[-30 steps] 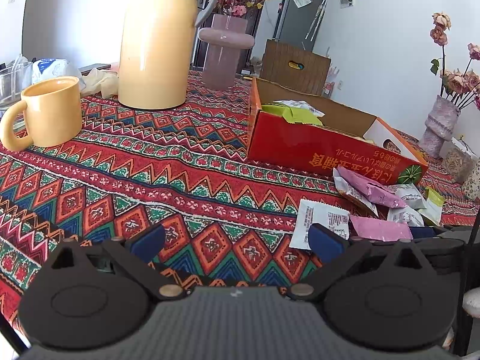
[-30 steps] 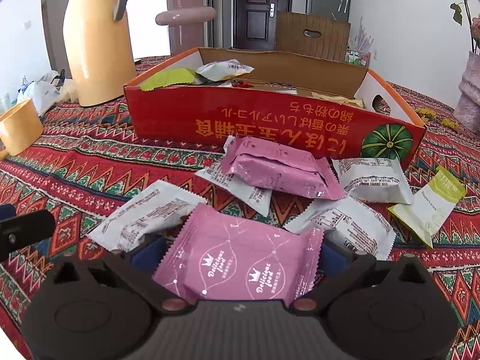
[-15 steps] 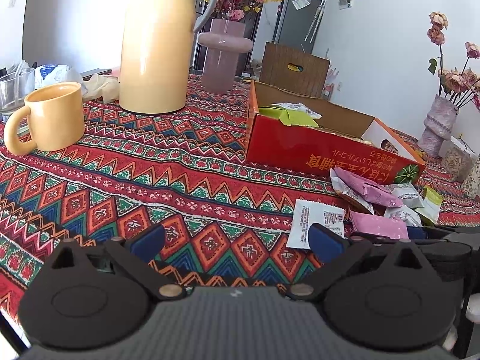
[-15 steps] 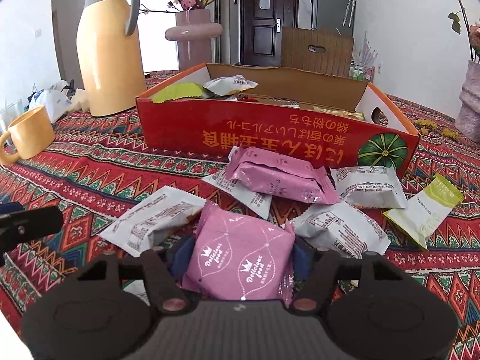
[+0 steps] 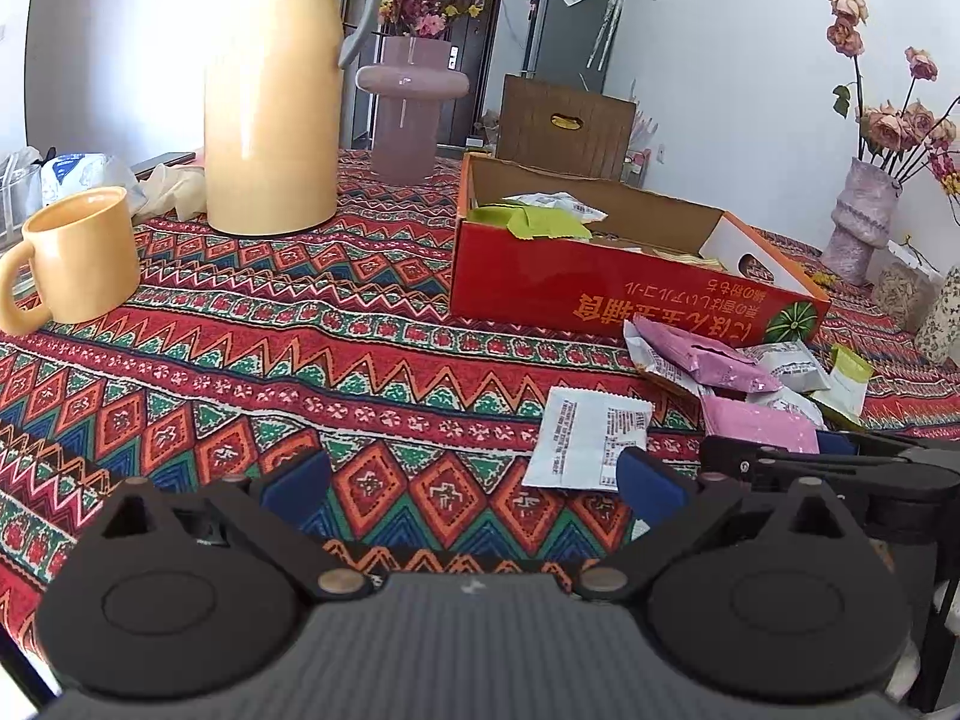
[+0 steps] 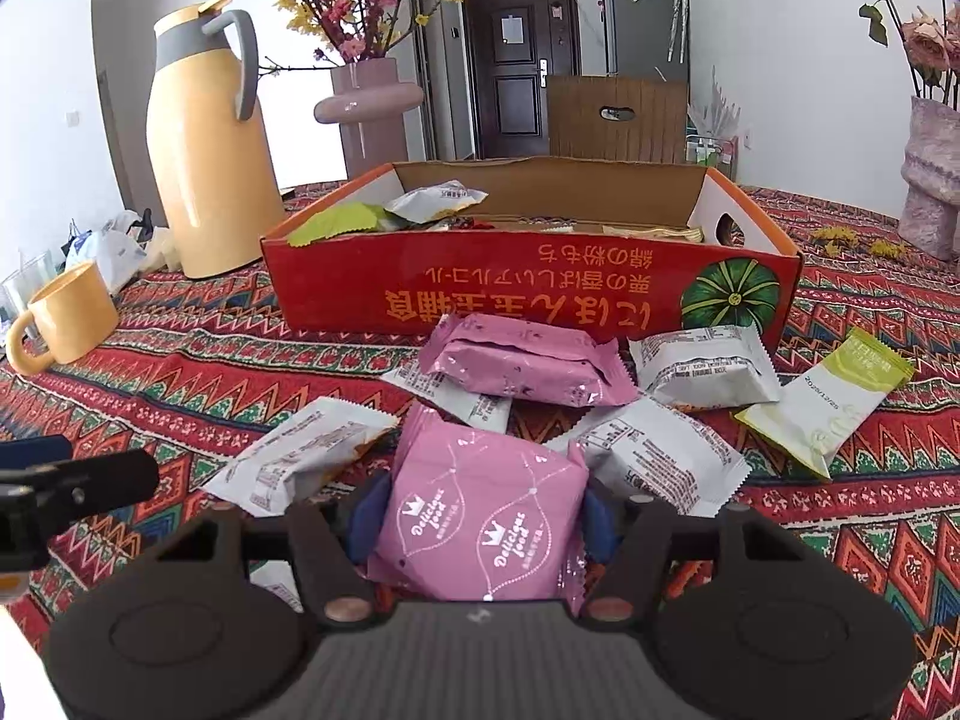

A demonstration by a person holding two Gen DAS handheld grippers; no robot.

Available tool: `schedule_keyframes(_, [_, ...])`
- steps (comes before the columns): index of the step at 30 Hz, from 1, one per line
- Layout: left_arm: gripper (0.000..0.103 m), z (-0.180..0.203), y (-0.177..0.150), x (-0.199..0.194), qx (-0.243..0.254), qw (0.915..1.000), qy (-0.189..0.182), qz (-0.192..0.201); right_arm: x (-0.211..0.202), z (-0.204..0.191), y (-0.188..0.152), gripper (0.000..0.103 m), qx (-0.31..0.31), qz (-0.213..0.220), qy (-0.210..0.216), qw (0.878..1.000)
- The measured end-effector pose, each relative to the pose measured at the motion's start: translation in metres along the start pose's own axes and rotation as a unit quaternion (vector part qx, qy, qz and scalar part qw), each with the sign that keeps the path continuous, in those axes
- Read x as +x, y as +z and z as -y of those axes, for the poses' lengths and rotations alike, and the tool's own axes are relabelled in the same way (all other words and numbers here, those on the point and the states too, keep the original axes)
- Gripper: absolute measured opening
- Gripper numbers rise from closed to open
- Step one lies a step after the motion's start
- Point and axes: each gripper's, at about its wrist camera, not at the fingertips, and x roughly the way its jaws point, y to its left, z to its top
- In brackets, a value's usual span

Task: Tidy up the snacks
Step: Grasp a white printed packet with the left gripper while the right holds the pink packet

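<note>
My right gripper is shut on a pink snack packet and holds it just above the cloth, in front of the red cardboard box. The held packet also shows in the left wrist view. Loose packets lie before the box: a pink one, white ones and a green one. The box holds a green packet and a white one. My left gripper is open and empty over the cloth, left of a white packet.
A yellow mug stands at the left and a tall yellow thermos jug behind it. A pink vase stands beyond the jug. A vase of dried roses stands at the far right. A patterned tablecloth covers the table.
My right gripper has closed on the pink packet and lifted it up and back from the pile. My left gripper has risen slightly and stays open.
</note>
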Motion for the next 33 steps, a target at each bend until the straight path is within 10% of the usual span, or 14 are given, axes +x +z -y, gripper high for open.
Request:
schedule_keyframes(26, [0.101,0.076,-0.027,0.009,0.074,0.9944,-0.037,-0.066,-0.065,0.067,-0.027,0.064,0.055,0.072,-0.01,0.996])
schedule_keyframes(33, [0.079,0.085,-0.031,0.01,0.085,0.9929,-0.035,-0.075,-0.07,0.07,-0.035,0.064,0.062,0.073,-0.007,0.995])
